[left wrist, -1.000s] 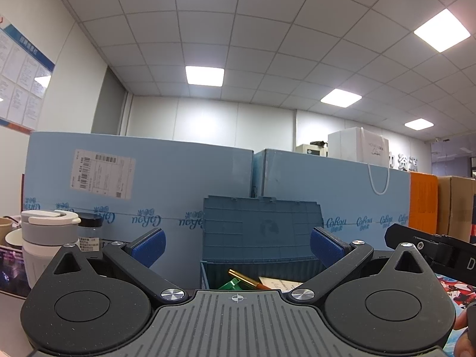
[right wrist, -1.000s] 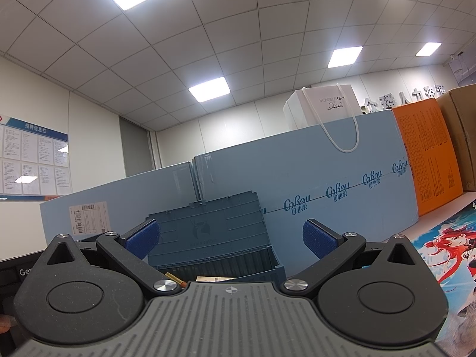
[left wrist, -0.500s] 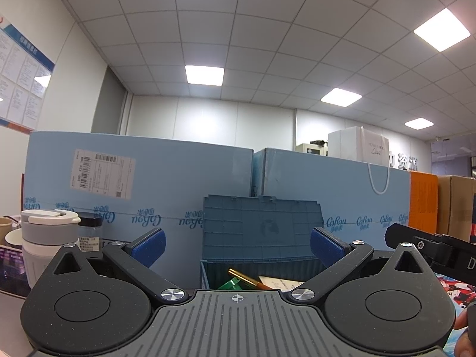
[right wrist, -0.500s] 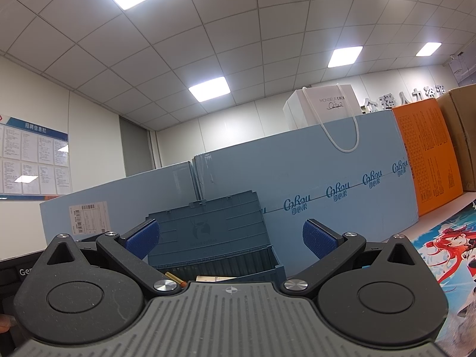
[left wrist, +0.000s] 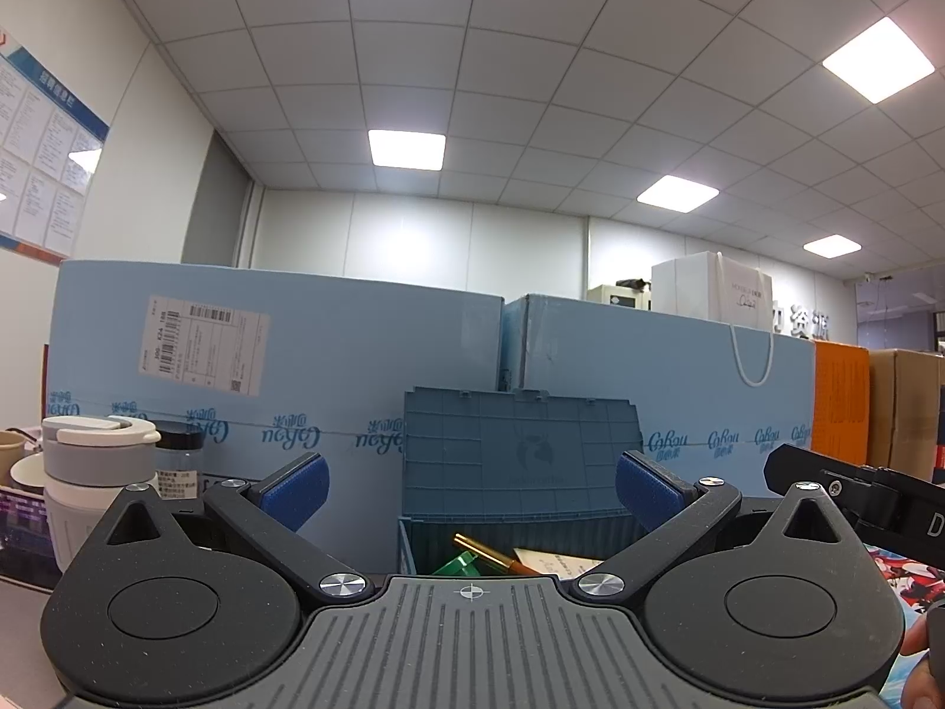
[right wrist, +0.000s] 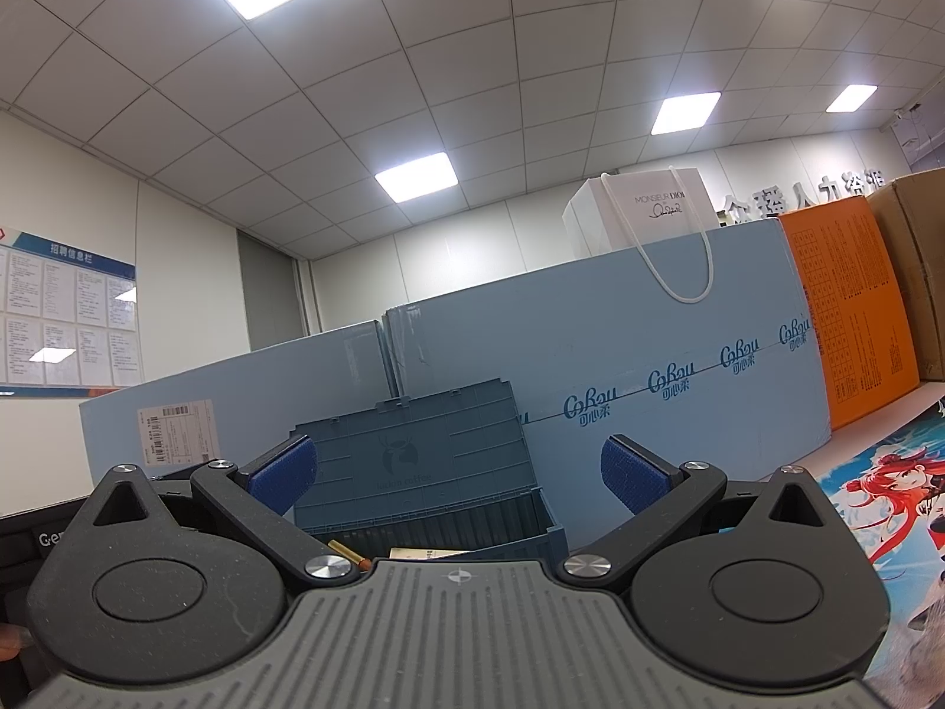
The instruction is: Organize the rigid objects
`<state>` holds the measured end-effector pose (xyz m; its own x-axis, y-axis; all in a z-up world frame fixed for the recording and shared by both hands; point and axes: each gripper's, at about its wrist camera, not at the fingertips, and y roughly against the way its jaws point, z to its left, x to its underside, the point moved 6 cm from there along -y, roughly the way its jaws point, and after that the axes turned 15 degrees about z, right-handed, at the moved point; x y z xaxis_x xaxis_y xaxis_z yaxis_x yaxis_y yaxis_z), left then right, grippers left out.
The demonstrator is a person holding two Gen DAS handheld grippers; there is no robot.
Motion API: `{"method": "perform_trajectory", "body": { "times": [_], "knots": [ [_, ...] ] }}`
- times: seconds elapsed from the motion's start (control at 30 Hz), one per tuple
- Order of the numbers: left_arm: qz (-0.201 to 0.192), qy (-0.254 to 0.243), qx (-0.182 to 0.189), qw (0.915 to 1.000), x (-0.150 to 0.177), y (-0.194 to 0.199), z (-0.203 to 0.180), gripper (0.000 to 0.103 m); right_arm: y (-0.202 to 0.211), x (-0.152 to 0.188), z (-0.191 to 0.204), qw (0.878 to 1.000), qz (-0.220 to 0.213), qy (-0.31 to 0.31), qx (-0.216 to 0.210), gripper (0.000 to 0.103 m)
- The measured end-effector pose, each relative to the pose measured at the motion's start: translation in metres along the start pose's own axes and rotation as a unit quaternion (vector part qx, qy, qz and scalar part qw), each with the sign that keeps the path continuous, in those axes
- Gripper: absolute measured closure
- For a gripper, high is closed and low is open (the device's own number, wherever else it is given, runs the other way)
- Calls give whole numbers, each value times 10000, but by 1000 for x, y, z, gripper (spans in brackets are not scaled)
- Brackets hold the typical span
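**Both grippers spread wide before the open blue bin**

Left gripper (left wrist: 471, 487) held level, blue pads far apart, nothing between them. Right gripper (right wrist: 458, 470) likewise spread wide and empty. Straight ahead of both, close by: dark blue storage bin (left wrist: 520, 526), lid (left wrist: 520, 443) tipped up and leaning back against tall light-blue cartons (left wrist: 331, 378). Inside the bin, only partly visible over the gripper body: gold-coloured pen (left wrist: 484, 552), green item (left wrist: 458, 562), pale card (left wrist: 558, 561). Off to the left on the surface, well apart from the bin: white lidded cup (left wrist: 88, 472) just beside a clear jar (left wrist: 180, 464). Atop the cartons, white paper bag (right wrist: 644, 210).
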<state>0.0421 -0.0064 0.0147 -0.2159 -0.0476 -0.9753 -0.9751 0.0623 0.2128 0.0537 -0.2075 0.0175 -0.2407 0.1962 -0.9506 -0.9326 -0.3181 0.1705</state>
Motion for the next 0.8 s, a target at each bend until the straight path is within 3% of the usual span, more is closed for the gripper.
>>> {"method": "perform_trajectory", "body": {
  "times": [0.53,0.8],
  "knots": [
    [22,98,-92,9999,-2,1,4,0,-2,1,0,9999,49,96,96,0],
    [101,162,-332,9993,0,-2,9,0,-4,3,-1,9998,41,136,154,0]
  ]
}}
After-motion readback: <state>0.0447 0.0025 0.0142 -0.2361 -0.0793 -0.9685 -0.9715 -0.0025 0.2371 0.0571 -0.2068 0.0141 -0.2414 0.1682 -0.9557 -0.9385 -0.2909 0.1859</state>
